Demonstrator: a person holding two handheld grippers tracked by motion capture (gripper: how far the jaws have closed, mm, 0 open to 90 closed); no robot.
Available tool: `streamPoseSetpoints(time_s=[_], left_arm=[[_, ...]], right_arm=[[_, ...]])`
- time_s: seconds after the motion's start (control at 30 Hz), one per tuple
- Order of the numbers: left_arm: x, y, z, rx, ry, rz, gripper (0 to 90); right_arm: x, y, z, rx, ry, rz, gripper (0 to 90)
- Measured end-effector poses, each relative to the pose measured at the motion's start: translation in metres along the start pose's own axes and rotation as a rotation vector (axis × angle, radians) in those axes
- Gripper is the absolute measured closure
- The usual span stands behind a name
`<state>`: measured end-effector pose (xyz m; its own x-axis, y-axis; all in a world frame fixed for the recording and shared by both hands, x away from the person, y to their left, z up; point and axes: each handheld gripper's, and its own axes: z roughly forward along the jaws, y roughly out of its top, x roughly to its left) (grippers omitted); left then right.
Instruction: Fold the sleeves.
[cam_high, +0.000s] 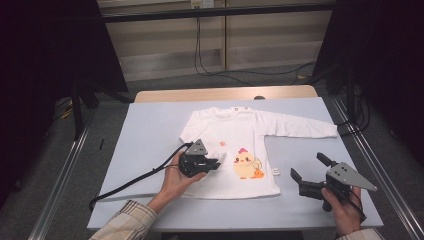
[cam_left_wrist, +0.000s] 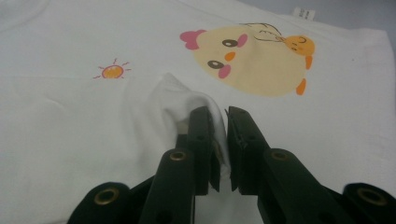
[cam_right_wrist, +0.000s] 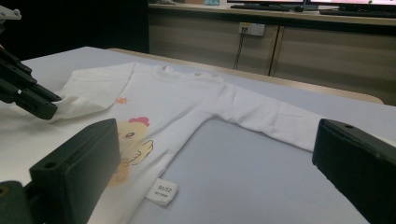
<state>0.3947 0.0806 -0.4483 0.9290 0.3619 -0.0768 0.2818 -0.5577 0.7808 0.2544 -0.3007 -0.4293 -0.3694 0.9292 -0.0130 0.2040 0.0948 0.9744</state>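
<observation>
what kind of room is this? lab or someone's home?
Likely a lab recording station: a padded table edged by metal rails, dark curtains on both sides, and monitors on a bench behind.

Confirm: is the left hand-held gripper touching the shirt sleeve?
Touching. The left gripper view shows the left hand-held gripper pinching the folded sleeve between its jaws.

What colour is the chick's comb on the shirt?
Pink; the comb on the shirt shows best in the left gripper view.

Wide-apart tongs (cam_right_wrist: 219, 168) before white shirt (cam_right_wrist: 196, 100)
</observation>
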Motion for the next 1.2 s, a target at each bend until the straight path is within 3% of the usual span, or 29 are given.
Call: streamPoseSetpoints(time_s=[0.23, 0.33, 0.57, 0.67, 0.8, 0.97, 1.03, 1.13, 1.2], left_arm=[[-0.003, 0.000, -0.001, 0.005, -0.017, 0.016, 70.5], [-0.006, 0.001, -0.006, -0.009, -0.005, 0.016, 60.7], [-0.012, 0.000, -0.013, 0.013, 0.044, 0.013, 41.0], [-0.011, 0.000, -0.016, 0.027, 0.061, 0.004, 28.6], [-0.007, -0.002, -0.021, -0.011, 0.065, -0.037, 21.5], [0.004, -0.004, -0.036, -0.091, 0.128, -0.091, 9.4], [0.009, -0.004, -0.044, -0.114, 0.137, -0.128, 8.5], [0.016, -0.005, -0.055, -0.162, 0.178, -0.151, 3.9], [0.018, -0.007, -0.060, -0.195, 0.159, -0.169, 2.8]], right_arm=[[0.000, 0.000, 0.000, -0.001, 0.000, -0.001, 0.8], [0.000, 0.000, 0.000, -0.001, 0.004, -0.004, 0.7], [0.000, 0.000, -0.001, -0.001, 0.001, -0.003, 0.7], [0.000, 0.000, -0.001, 0.001, -0.003, -0.003, 0.6], [0.000, 0.000, -0.001, 0.000, -0.004, -0.002, 0.6], [0.000, 0.000, -0.001, 0.003, 0.006, -0.021, 0.6], [0.001, 0.000, -0.001, 0.009, 0.007, -0.031, 0.5], [0.001, 0.000, 0.000, 0.018, 0.009, -0.042, 0.4], [0.000, 0.000, 0.001, 0.020, 0.007, -0.050, 0.3]])
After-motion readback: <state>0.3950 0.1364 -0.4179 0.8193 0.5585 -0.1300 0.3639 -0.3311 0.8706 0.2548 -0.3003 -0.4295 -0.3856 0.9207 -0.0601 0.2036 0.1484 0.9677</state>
